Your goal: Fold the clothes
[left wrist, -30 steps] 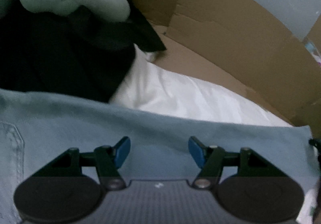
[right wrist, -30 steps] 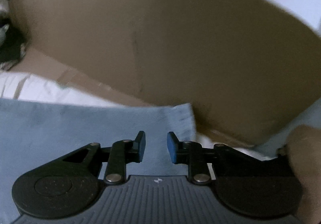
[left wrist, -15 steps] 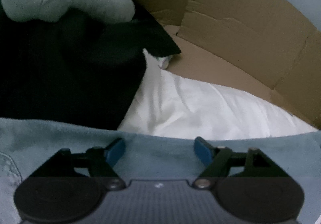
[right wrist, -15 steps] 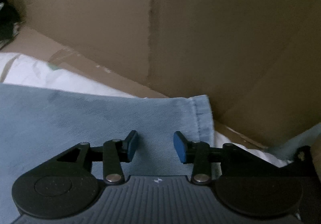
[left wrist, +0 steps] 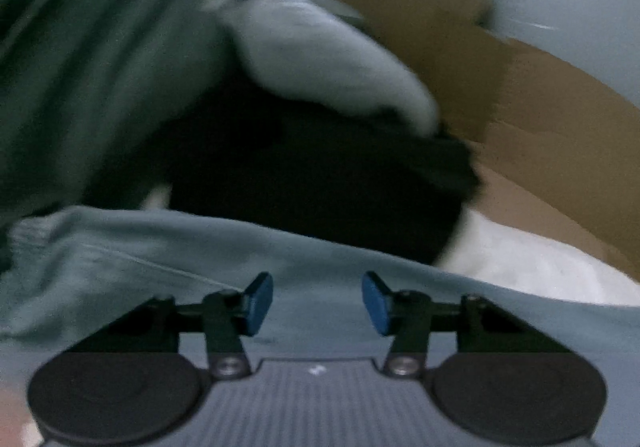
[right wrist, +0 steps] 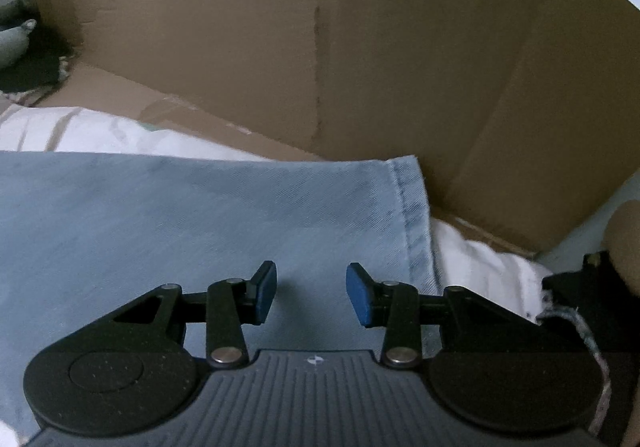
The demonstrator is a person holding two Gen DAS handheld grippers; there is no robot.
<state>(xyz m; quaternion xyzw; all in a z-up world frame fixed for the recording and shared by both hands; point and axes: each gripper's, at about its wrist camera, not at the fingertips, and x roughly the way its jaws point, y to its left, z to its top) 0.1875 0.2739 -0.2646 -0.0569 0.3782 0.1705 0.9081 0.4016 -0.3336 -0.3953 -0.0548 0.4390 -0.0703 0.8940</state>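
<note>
Left tongs point(left wrist: 317, 301) are hovering over the blue denim garment point(left wrist: 168, 267), pads apart with only bare cloth showing between them; nothing is being gripped. Their jaws have just been closing further, with no fabric caught. The left wrist view is blurring heavily. Beyond the denim, a black garment point(left wrist: 312, 187) is lying under a pale grey garment point(left wrist: 320, 63), with a dark green fabric point(left wrist: 80, 67) at the left.

Right tongs point(right wrist: 311, 293) are likewise standing released above the denim garment point(right wrist: 180, 215), near its stitched hem point(right wrist: 416, 223). The garment is lying flat on a white sheet point(right wrist: 480, 267), inside a brown cardboard surround point(right wrist: 400, 47). Whether the pads are touching the cloth cannot be told.
</note>
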